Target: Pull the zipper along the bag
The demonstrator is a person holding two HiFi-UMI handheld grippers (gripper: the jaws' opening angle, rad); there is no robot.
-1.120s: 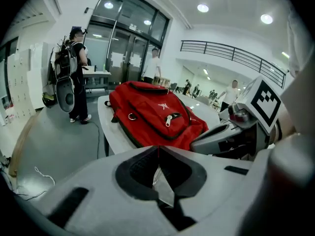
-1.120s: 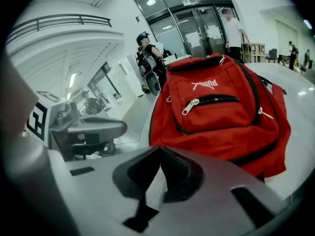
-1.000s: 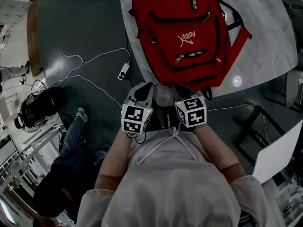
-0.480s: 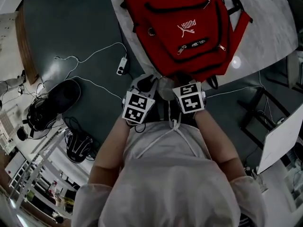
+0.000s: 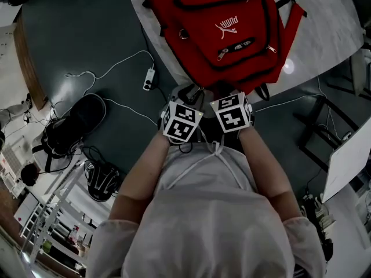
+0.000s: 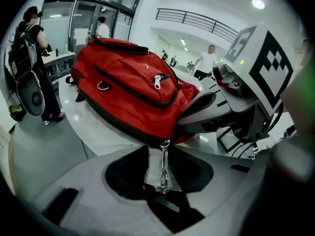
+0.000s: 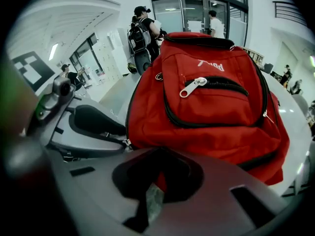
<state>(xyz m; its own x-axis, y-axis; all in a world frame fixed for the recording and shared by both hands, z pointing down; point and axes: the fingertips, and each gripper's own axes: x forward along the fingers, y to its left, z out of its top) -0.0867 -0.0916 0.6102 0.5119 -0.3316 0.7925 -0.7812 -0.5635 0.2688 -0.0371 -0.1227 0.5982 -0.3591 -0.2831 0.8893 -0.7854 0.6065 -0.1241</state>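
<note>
Handling the red fabric backpack (image 5: 223, 30), flat on the pale round table (image 5: 336, 16): expect soft, light cloth that bunches under pull. Take hold of the thin silver chain zipper pull (image 6: 164, 156) at the backpack's near edge; expect small, loose, slippery links. Note left gripper (image 6: 162, 186) spread wide, just opened, with the chain unpinched in the gap. Note right gripper (image 7: 152, 200) beside it, narrowly apart, with red cloth in the gap. Compared with a second ago: both grippers closer to that near edge.
</note>
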